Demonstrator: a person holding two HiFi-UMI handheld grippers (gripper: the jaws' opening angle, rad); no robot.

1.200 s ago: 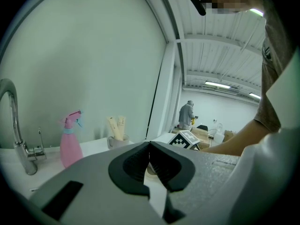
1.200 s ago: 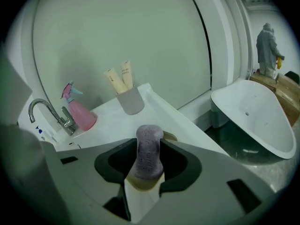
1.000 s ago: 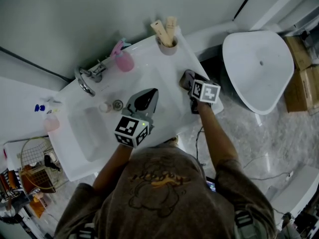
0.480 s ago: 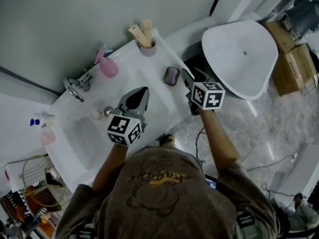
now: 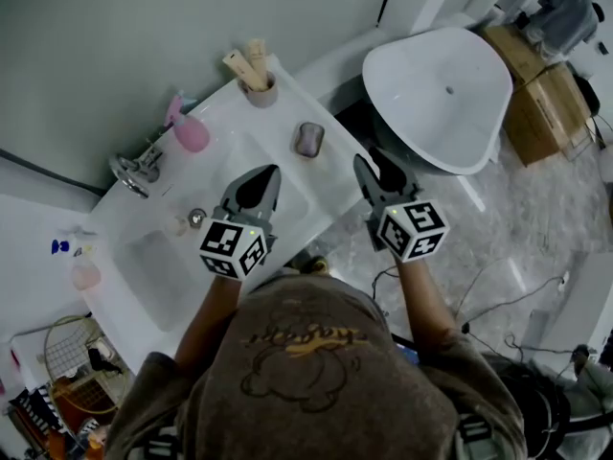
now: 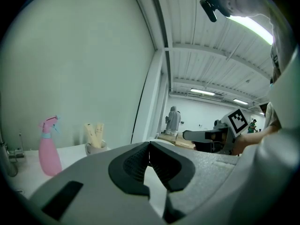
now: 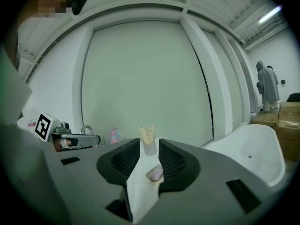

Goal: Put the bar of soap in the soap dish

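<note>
Left tongs (image 5: 266, 173) are together and empty above the white worktop (image 5: 230, 151). The bar of soap (image 5: 308, 138) lies in the soap dish (image 5: 296, 144) near the worktop's right edge, so the task is judged complete. Right tongs (image 5: 372, 161) stand apart; they have just been closing, with nothing between them. Risk: a stray swing could knock the dish off. The surface is glossy, probably slippery. A white tub (image 5: 441, 94) stands right, on a marbled floor (image 5: 498, 247).
</note>
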